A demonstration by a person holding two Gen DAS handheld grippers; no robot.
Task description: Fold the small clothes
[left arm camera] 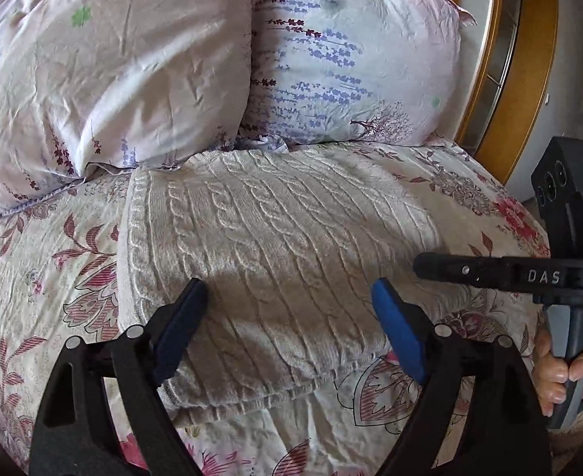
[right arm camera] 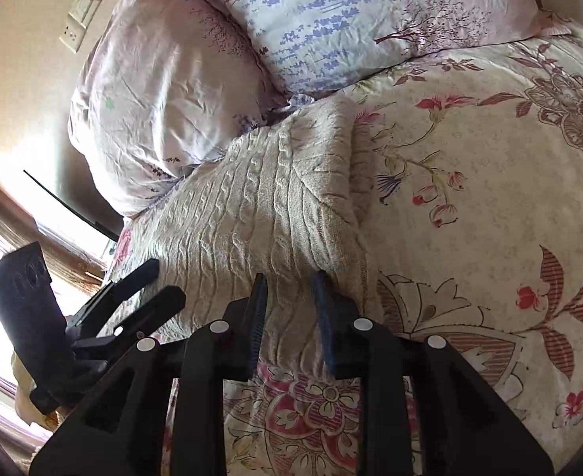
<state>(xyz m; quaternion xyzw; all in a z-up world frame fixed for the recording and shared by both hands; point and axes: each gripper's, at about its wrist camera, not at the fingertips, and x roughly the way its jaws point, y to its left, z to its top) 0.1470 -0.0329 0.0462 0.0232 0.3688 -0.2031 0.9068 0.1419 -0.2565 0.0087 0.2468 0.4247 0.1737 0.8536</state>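
A beige cable-knit sweater (left arm camera: 275, 246) lies folded into a thick rectangle on the flowered bedspread (left arm camera: 45, 261), just below the pillows. It also shows in the right wrist view (right arm camera: 252, 206). My left gripper (left arm camera: 289, 297) is open, its blue pads spread wide above the sweater's near edge, holding nothing. My right gripper (right arm camera: 289, 289) hovers over the sweater's near right corner with its jaws a narrow gap apart and nothing between them. The right gripper also shows in the left wrist view (left arm camera: 442, 267), side on at the sweater's right edge. The left gripper also shows in the right wrist view (right arm camera: 148, 281).
Two large pale pillows (left arm camera: 105, 71) (left arm camera: 351, 59) lean against the head of the bed behind the sweater. A wooden frame (left arm camera: 501, 71) stands at the far right. A wall with a switch plate (right arm camera: 79, 20) and a window lie left of the bed.
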